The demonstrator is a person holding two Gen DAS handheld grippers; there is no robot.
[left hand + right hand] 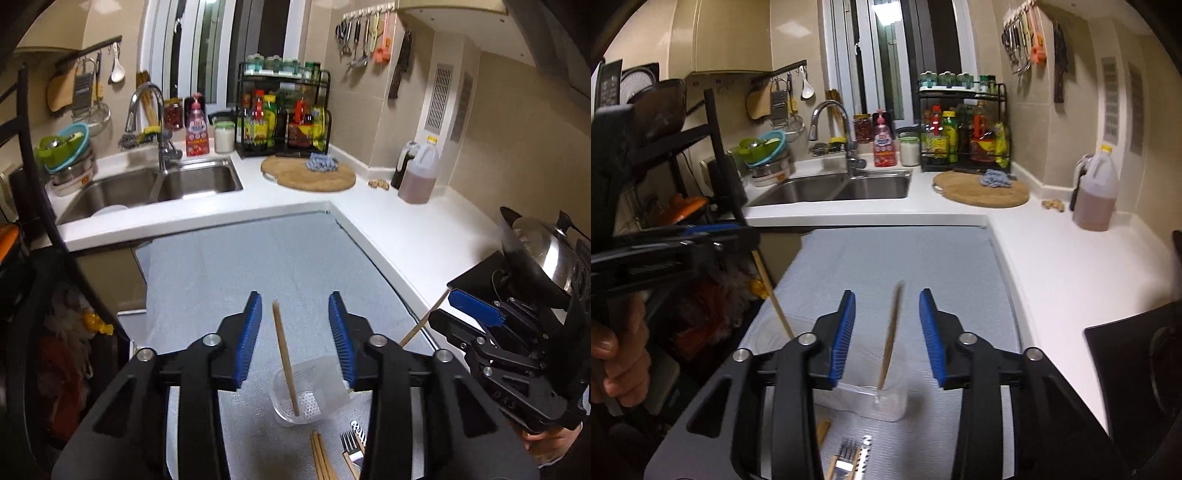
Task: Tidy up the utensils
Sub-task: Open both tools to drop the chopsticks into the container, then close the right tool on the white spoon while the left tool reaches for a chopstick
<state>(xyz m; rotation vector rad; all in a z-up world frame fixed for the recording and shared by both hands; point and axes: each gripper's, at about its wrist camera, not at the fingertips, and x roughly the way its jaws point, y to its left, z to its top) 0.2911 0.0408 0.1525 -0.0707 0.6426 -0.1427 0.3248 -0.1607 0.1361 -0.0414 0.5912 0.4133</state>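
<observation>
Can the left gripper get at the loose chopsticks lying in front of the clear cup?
Probably yes. The loose chopsticks lie bare on the mat just in front of the clear cup, and the left gripper has open jaws with only a free chopstick standing between them.

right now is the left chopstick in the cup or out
In. The chopstick stands tilted with its lower end inside the clear cup, free between the open left gripper pads.
</observation>
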